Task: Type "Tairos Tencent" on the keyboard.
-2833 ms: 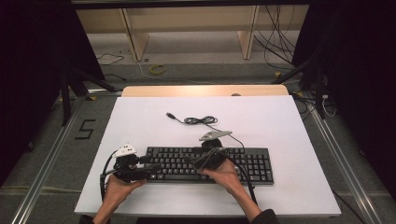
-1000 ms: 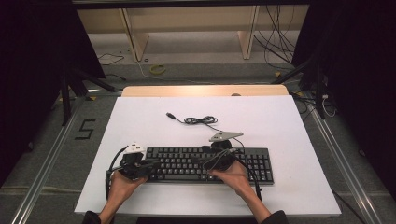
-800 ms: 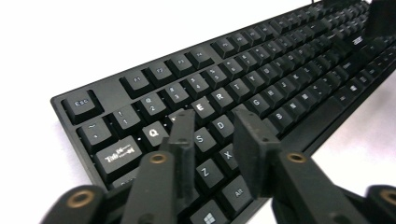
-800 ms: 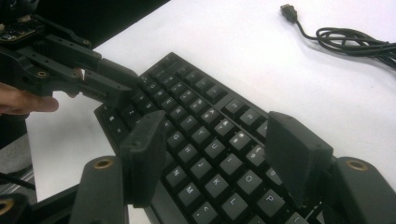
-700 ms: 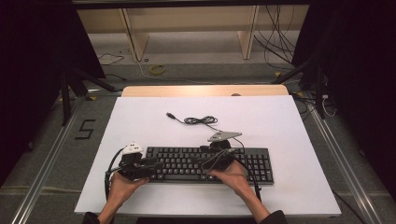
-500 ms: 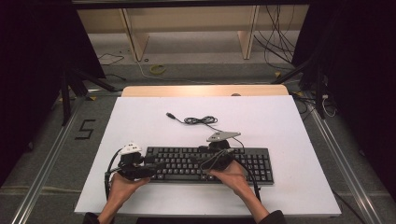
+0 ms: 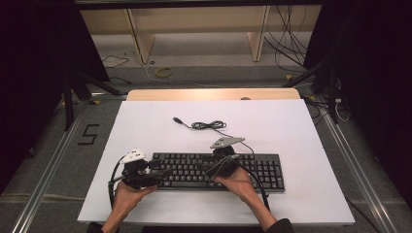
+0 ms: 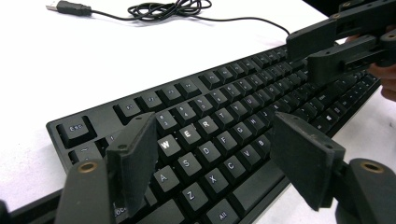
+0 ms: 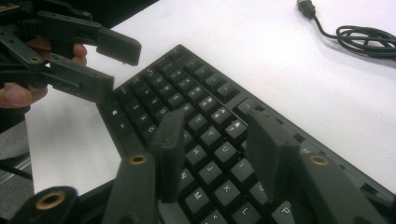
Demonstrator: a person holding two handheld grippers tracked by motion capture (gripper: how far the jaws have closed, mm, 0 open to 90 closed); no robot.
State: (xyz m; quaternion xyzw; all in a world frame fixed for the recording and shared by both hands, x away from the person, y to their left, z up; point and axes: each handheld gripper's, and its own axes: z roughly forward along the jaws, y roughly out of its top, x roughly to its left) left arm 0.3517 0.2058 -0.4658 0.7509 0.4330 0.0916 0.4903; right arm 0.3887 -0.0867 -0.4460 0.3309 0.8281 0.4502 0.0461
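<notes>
A black keyboard (image 7: pixel 252 170) lies flat near the front of the white table (image 7: pixel 291 126). My left gripper (image 7: pixel 163 171) hovers over its left end. In the left gripper view the left gripper (image 8: pixel 215 128) is open above the W, E, R keys; its jaws have just been opening, with nothing between them. My right gripper (image 7: pixel 206 167) points left over the middle keys. The right gripper (image 9: pixel 217 122) is open but narrower, its jaws have just been closing, and only keys lie below the gap. Each faces the other: right gripper (image 8: pixel 308 53), left gripper (image 9: pixel 116 70).
The keyboard's thin black cable (image 7: pixel 206 125) lies coiled behind it, and its USB plug (image 7: pixel 177 119) rests loose on the table. A wooden strip (image 7: pixel 214 94) edges the far side. Dark stands and floor cables surround the table.
Both hands have stayed almost in place over the keyboard. The high view is too small to show any change in the jaws.
</notes>
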